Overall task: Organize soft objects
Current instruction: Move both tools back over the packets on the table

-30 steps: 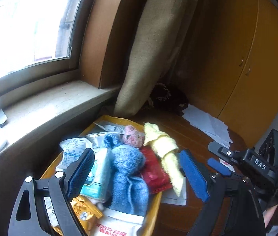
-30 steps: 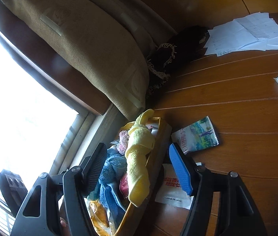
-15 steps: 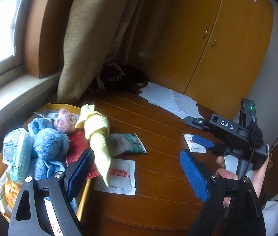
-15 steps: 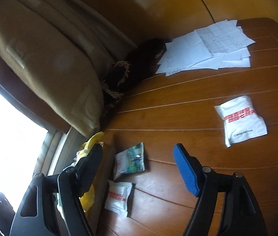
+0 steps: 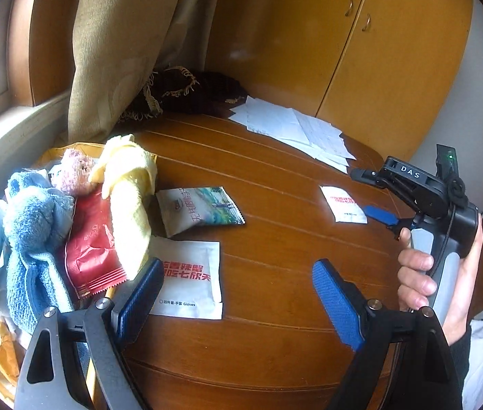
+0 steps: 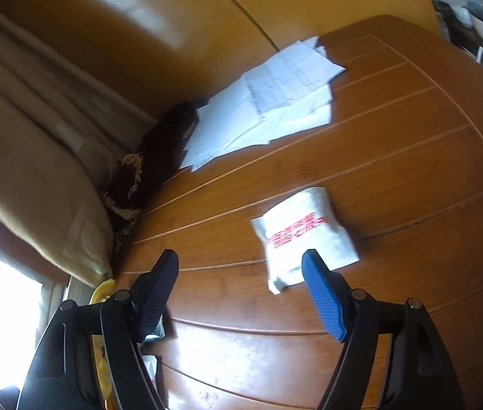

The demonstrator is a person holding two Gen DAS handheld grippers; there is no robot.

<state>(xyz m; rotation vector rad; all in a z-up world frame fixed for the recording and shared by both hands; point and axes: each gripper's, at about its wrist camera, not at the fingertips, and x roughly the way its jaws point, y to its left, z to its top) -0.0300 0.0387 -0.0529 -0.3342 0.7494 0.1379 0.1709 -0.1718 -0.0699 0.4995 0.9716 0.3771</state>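
My left gripper (image 5: 234, 299) is wide open and holds nothing. Just under it lies a white glove packet (image 5: 192, 278) on the wooden table (image 5: 275, 358). My right gripper (image 6: 241, 290) is wide open too, with a small white packet (image 6: 304, 234) by its blue finger. Left of me, the yellow tray (image 5: 55, 153) holds a blue towel (image 5: 34, 235), a red packet (image 5: 93, 242) and a yellow cloth (image 5: 128, 191). Farther back lie white papers (image 5: 296, 130).
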